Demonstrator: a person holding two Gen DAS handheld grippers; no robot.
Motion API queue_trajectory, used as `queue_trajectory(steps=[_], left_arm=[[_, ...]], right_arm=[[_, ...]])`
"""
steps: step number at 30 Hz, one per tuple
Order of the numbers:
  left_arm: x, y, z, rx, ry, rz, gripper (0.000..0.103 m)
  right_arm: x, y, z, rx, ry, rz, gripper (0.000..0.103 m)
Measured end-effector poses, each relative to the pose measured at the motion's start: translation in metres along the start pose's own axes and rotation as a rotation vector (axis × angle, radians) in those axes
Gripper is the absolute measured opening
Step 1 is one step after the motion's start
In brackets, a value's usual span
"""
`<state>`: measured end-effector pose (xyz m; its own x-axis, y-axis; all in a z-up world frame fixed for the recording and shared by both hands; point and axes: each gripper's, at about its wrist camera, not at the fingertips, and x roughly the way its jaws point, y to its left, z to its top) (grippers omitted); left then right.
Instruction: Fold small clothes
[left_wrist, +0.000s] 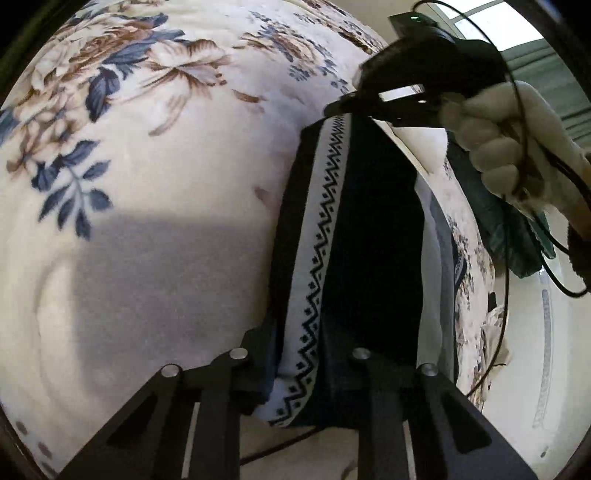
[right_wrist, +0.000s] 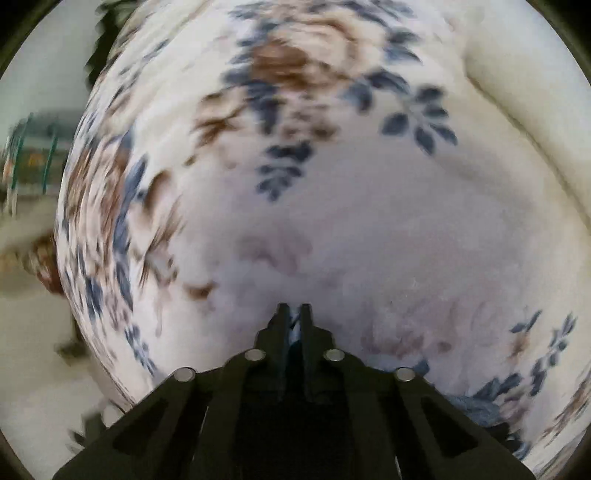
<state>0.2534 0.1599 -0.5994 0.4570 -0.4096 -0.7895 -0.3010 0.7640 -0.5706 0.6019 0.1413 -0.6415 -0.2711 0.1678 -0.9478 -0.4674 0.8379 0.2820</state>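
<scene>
Nearest me, my left tongs (left_wrist: 295, 365) are closed down on the lower end of a dark garment (left_wrist: 369, 229) with a white zigzag band. The garment hangs stretched above the floral blanket (left_wrist: 155, 155) on the bed. At its far end my right tongs (left_wrist: 341, 105) pinch the top edge, drawn fully together, held by a gloved hand (left_wrist: 495, 136).
</scene>
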Motion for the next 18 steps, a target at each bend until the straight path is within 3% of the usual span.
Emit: queue_trajectory(steps=[2, 4, 6, 7, 8, 9, 10, 11, 15, 18], left_arm=[[0.000, 0.002, 0.003, -0.018, 0.025, 0.001, 0.019], [-0.004, 0.007, 0.011, -0.059, 0.046, -0.004, 0.021], [-0.014, 0.014, 0.023, -0.096, 0.041, -0.021, 0.027], [-0.019, 0.015, 0.031, -0.107, 0.031, -0.025, 0.035], [-0.023, 0.017, 0.040, -0.115, 0.017, -0.042, 0.055], [-0.026, 0.018, 0.049, -0.123, 0.001, -0.063, 0.067], [-0.027, 0.019, 0.060, -0.135, -0.018, -0.078, 0.067], [-0.025, 0.020, 0.072, -0.143, -0.024, -0.095, 0.067], [0.011, 0.009, 0.119, -0.106, 0.029, -0.108, 0.067], [0.052, 0.006, 0.150, -0.087, 0.121, -0.122, 0.067]], right_arm=[[0.014, 0.005, 0.000, -0.026, 0.050, 0.023, 0.002], [0.008, 0.007, -0.001, -0.049, 0.030, 0.020, 0.003], [-0.008, -0.001, -0.004, -0.020, 0.029, 0.087, 0.006], [-0.021, -0.010, -0.007, 0.005, 0.010, 0.115, 0.009], [-0.037, -0.020, -0.011, 0.029, -0.028, 0.142, 0.021], [-0.055, -0.034, -0.018, 0.063, -0.069, 0.165, 0.032], [-0.069, -0.045, -0.026, 0.091, -0.103, 0.178, 0.052], [-0.087, -0.067, -0.041, 0.139, -0.154, 0.190, 0.057], [-0.113, -0.138, -0.104, 0.309, -0.227, 0.189, 0.057], [-0.114, -0.202, -0.155, 0.460, -0.237, 0.170, 0.057]])
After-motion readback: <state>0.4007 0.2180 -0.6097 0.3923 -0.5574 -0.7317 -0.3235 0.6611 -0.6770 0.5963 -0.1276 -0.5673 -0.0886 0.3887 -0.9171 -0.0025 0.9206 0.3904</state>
